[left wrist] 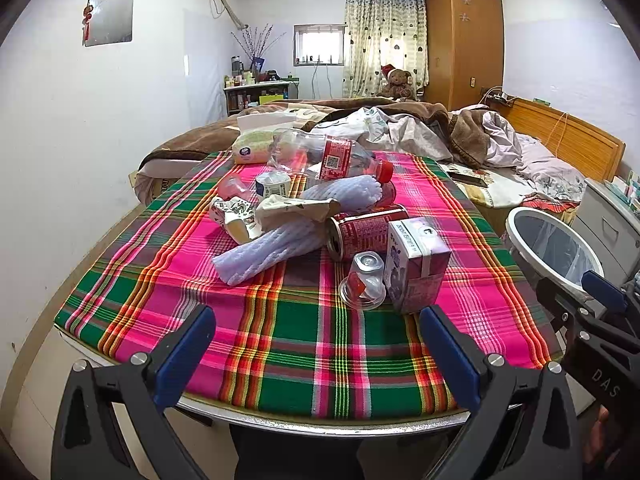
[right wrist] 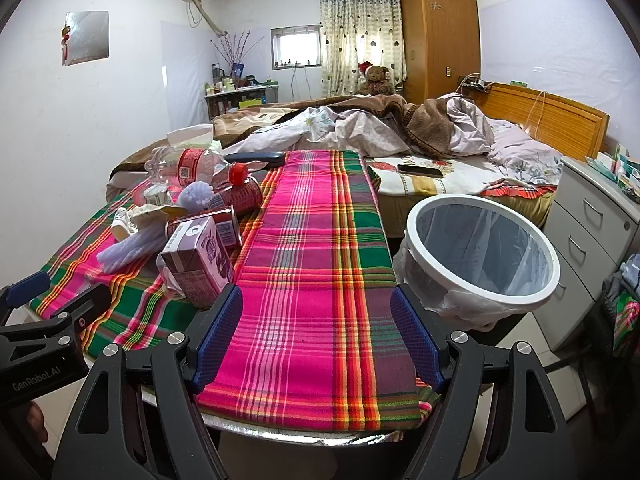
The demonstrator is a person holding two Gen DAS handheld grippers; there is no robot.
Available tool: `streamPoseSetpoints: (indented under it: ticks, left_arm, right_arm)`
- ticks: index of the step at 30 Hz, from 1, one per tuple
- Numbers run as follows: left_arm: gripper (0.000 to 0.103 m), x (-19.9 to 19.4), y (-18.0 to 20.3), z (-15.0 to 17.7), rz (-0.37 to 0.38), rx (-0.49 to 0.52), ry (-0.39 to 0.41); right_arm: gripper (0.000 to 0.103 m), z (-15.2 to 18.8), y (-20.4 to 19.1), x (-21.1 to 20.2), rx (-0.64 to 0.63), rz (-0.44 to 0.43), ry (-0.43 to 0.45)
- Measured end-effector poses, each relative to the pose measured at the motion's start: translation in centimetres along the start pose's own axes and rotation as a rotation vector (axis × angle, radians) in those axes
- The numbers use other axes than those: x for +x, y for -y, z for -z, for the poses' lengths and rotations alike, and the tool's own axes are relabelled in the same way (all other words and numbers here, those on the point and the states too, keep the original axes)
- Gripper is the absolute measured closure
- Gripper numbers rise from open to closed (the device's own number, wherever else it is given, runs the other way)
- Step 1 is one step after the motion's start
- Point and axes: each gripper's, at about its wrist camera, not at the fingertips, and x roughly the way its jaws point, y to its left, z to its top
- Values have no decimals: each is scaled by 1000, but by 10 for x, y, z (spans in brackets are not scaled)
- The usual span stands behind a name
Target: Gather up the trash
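Note:
A pile of trash lies on the plaid-clothed table (left wrist: 280,344): a purple drink carton (left wrist: 416,264), a red can (left wrist: 360,232), a small clear plastic cup (left wrist: 364,280), lilac foam netting (left wrist: 272,248), a clear bottle with red cap (left wrist: 332,160), crumpled paper (left wrist: 296,208). The carton also shows in the right wrist view (right wrist: 198,264). My left gripper (left wrist: 318,354) is open and empty, near the table's front edge, short of the carton. My right gripper (right wrist: 316,336) is open and empty over the cloth, right of the pile. A white bin (right wrist: 480,248) with a clear liner stands right of the table.
An unmade bed (right wrist: 400,132) with blankets lies behind the table, a phone (right wrist: 420,171) on it. Grey drawers (right wrist: 588,240) stand right of the bin. A tissue pack (left wrist: 252,148) sits at the table's far side. A white wall is on the left.

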Motion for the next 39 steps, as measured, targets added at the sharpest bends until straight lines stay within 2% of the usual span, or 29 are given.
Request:
streamPoseSetpoints:
  ticks: [7, 10, 14, 19, 22, 29, 33, 39]
  left_arm:
    - [0, 8, -5, -1, 1, -1, -10]
    - [0, 15, -14, -3, 6, -9, -21]
    - [0, 29, -33, -5, -55, -11, -46]
    - [0, 43, -61, -7, -40, -61, -68]
    - [0, 52, -75, -10, -69, -63, -78]
    - [0, 75, -99, -24, 4, -67, -99]
    - [3, 92, -96, -33, 46, -3, -132]
    - [12, 113, -83, -41, 109, 95, -174]
  right_arm:
    - [25, 0, 0, 3, -2, -7, 3]
    - [25, 0, -2, 7, -3, -50, 14]
    - [25, 3, -13, 17, -28, -112, 2]
    - [25, -1, -28, 29, -34, -200, -17]
    - [25, -1, -37, 38, -35, -226, -27]
    - [25, -7, -56, 53, -47, -243, -58]
    - [25, -10, -64, 61, -59, -226, -64]
    - [25, -12, -66, 67, -53, -217, -77]
